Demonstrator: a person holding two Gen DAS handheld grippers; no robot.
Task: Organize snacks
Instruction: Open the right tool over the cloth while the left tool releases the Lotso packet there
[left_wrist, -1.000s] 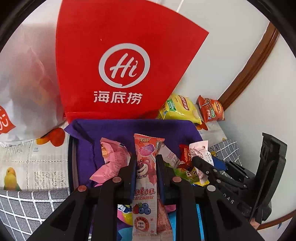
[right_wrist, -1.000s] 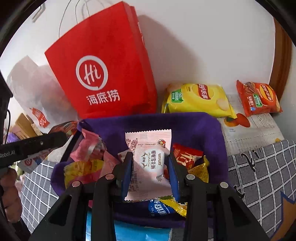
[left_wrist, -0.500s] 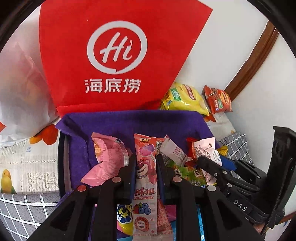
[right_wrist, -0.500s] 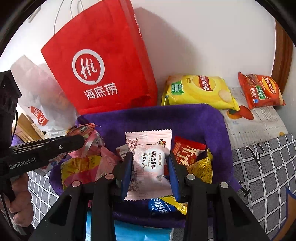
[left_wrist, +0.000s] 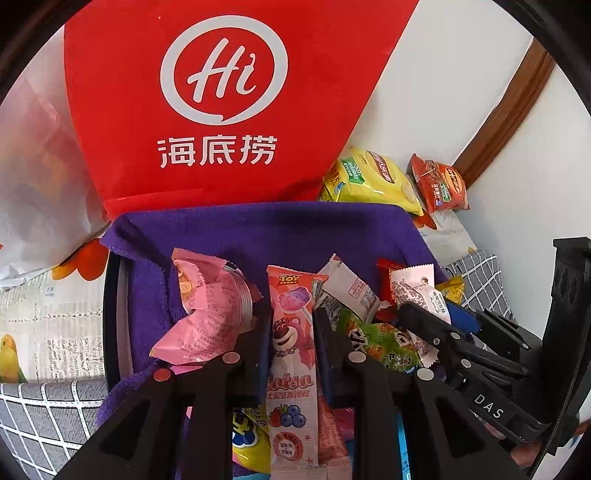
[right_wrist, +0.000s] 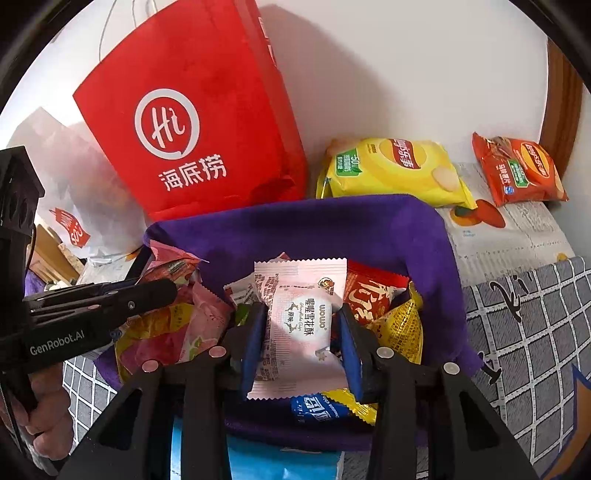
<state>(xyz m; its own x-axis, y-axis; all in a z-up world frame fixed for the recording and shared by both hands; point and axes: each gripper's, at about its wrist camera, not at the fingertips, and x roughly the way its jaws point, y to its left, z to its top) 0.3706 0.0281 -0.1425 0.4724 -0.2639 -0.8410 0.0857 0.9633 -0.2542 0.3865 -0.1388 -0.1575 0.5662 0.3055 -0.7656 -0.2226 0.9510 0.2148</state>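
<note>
The landmark was the purple-lined basket (right_wrist: 424, 236), which stood on the checked cloth (right_wrist: 524, 332) in front of the red paper bag (right_wrist: 192, 122).

Left gripper (left_wrist: 291, 325): its jaws were clamped on the pink lollipop packet (left_wrist: 291, 332), a long narrow wrapper printed with a pink bear. The packet ran lengthwise between the fingers, its upper end over the basket's contents and its lower end toward the camera. A crumpled pink wrapper (left_wrist: 210, 310) lay in the basket just left of the packet; a green sachet (left_wrist: 384, 343) lay just right of it.

Right gripper (right_wrist: 299, 325): its jaws had just been opening, with the white-and-pink snowflake-crisp packet (right_wrist: 299, 321) between the blue pads (right_wrist: 251, 347). The pads stood against the packet's sides; the grip was not visibly released. The packet sat over the middle of the basket, above a red sachet (right_wrist: 369, 295) and a yellow sachet (right_wrist: 402, 328) to its right.

Behind the basket, against the wall, lay a yellow crisp bag (right_wrist: 395, 170) and, further right, an orange crisp bag (right_wrist: 517, 170). Left of the basket, a hand (right_wrist: 40, 413) gripped the left gripper's handle.
</note>
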